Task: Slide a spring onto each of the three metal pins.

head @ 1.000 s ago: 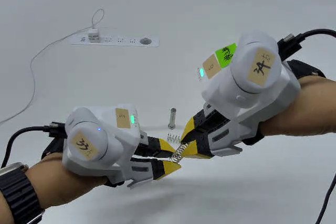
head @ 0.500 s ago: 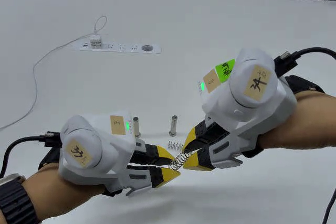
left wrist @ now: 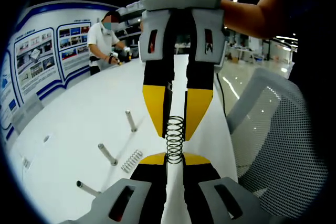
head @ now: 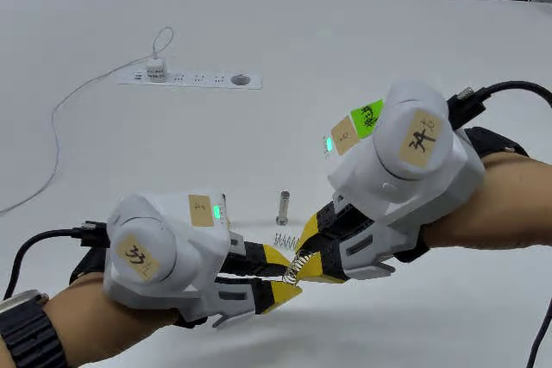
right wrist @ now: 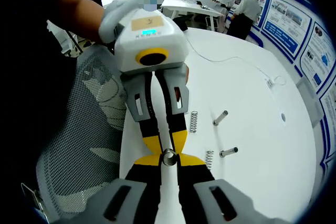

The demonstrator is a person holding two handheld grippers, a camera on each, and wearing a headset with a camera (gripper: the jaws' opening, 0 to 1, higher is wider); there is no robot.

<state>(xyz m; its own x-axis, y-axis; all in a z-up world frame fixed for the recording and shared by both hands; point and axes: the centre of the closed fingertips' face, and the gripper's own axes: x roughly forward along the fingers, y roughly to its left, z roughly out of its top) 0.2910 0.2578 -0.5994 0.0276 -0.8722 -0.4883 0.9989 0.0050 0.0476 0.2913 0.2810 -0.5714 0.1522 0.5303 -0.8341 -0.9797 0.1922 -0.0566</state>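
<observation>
Head view: left tongs point(head: 289, 280) and right tongs point(head: 302, 258) both pinch one spring point(head: 293, 270); its ends are hidden.

One held aloft, one lying loose.
Coiled spring point(head: 293, 269) pinched between left gripper point(head: 285, 275) and right gripper point(head: 304, 252); loose spring point(head: 285, 240) flat beside upright metal pin point(head: 282, 208).

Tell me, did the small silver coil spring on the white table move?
No. The small silver coil spring lies just in front of the upright grey metal pin, as before.
</observation>
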